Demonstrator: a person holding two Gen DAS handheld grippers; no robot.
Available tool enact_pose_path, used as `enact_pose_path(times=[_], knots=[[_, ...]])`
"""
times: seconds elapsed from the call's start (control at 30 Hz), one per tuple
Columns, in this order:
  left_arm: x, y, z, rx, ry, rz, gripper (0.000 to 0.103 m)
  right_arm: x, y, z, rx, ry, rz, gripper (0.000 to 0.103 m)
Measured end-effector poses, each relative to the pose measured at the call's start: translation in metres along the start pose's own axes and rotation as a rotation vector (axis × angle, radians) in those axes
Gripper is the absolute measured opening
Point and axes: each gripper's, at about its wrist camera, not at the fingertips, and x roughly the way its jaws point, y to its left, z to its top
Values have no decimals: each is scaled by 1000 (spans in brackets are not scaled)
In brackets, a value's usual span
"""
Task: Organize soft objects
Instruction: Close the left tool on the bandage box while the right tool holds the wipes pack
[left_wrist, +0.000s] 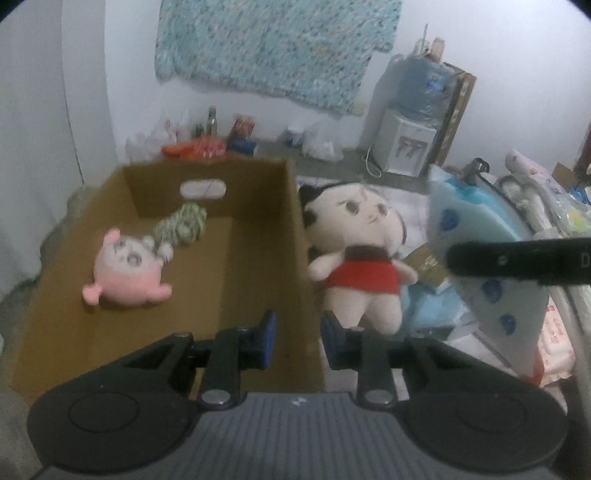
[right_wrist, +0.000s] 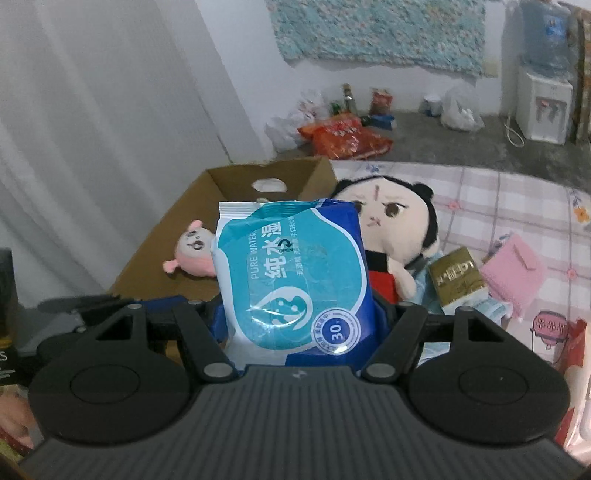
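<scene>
An open cardboard box (left_wrist: 258, 236) holds a pink plush (left_wrist: 125, 269) and a green-white knitted toy (left_wrist: 181, 225). A doll in a red dress (left_wrist: 354, 243) lies just right of the box. My left gripper (left_wrist: 297, 338) is open and empty, straddling the box's near right wall. My right gripper (right_wrist: 301, 317) is shut on a blue wet-wipes pack (right_wrist: 295, 273), held above the bed in front of the box (right_wrist: 236, 177) and the doll (right_wrist: 399, 221). The pack and right gripper also show in the left wrist view (left_wrist: 484, 266).
A gold packet (right_wrist: 458, 280) and a pink pouch (right_wrist: 513, 273) lie on the checked bedsheet (right_wrist: 498, 199) right of the doll. Snack bags (right_wrist: 343, 136) and a water dispenser (right_wrist: 543, 103) stand on the floor by the wall. A curtain (right_wrist: 92, 129) hangs left.
</scene>
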Motion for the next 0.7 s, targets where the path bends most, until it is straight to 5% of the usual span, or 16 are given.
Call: enact_pose_path(times=[0.33, 0.5, 0.7], knots=[[-13, -12, -19, 84, 5, -73, 60, -4, -45, -38, 105, 27, -24, 69], [-15, -37, -40, 170, 70, -130, 61, -25, -67, -62, 161, 12, -25, 69], [-23, -42, -70, 215, 102, -73, 63, -41, -77, -88, 197, 9, 0, 69]])
